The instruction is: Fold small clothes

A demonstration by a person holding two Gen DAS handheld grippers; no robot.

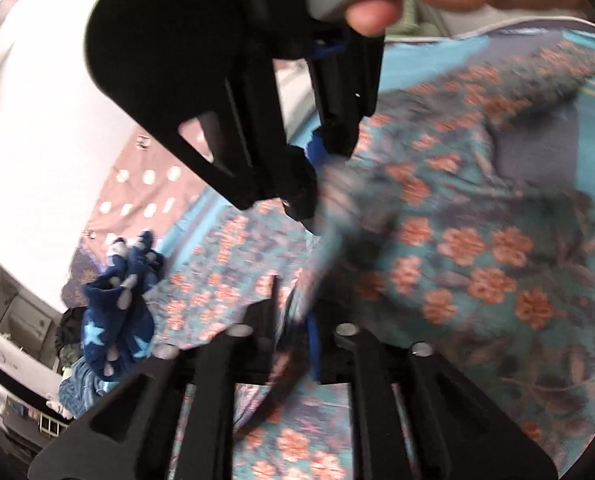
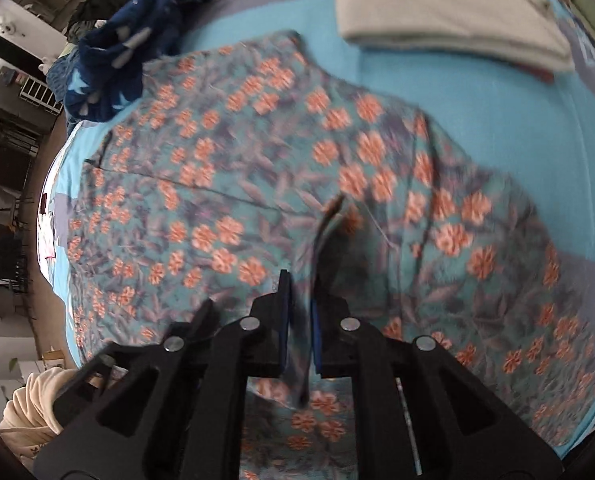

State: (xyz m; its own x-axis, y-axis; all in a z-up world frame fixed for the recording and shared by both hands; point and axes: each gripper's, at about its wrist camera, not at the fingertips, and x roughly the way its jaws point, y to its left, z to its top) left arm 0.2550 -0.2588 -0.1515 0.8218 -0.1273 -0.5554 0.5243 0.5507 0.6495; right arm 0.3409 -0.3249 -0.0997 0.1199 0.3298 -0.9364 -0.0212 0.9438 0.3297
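A teal garment with orange flowers (image 2: 257, 168) lies spread on the blue bed cover (image 2: 477, 100); it also fills the left wrist view (image 1: 477, 240). My right gripper (image 2: 301, 328) is shut on a raised fold of this garment, near its front edge. My left gripper (image 1: 297, 332) is shut on another blurred fold of the same cloth. The right gripper also shows in the left wrist view (image 1: 317, 172), close above and pinching the cloth, with a hand on its handle.
A crumpled navy garment with white spots and blue stars (image 2: 125, 48) lies at the garment's far left corner, also in the left wrist view (image 1: 121, 304). A folded beige cloth (image 2: 449, 4) lies at the back right. A cream garment (image 2: 29, 408) sits beyond the bed's edge.
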